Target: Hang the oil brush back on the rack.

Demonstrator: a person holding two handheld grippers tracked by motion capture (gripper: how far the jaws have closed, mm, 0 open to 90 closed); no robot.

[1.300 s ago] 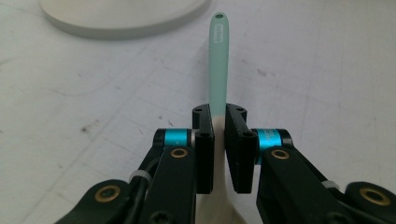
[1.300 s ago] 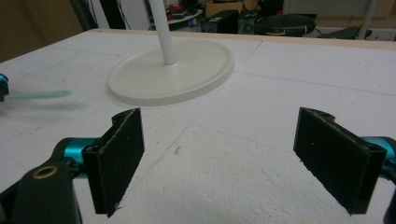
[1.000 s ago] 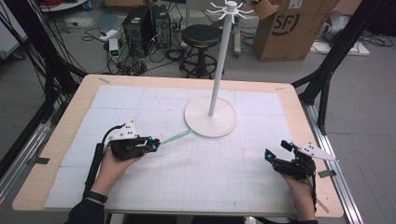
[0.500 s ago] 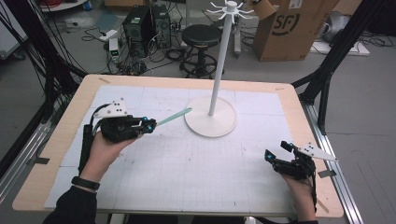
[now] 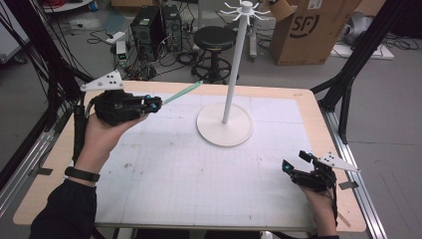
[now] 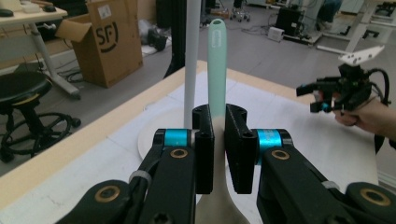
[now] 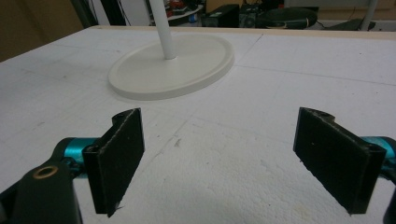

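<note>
Left tool [image 6: 218,135] pinches a slim mint spatula [image 6: 216,70] — silicone, perhaps — right tool [image 7: 229,158] spread.

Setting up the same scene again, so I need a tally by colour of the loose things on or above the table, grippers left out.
White: 1, the hanger stand
Pale green: 1, the utensil clamped in the left gripper
Total: 2

The letters "SF" stand in dark print inside a curved logo mark on the side of a brown cardboard box [image 5: 309,27] on the floor beyond the surface; the same box [image 6: 108,39] shows them again.
</note>
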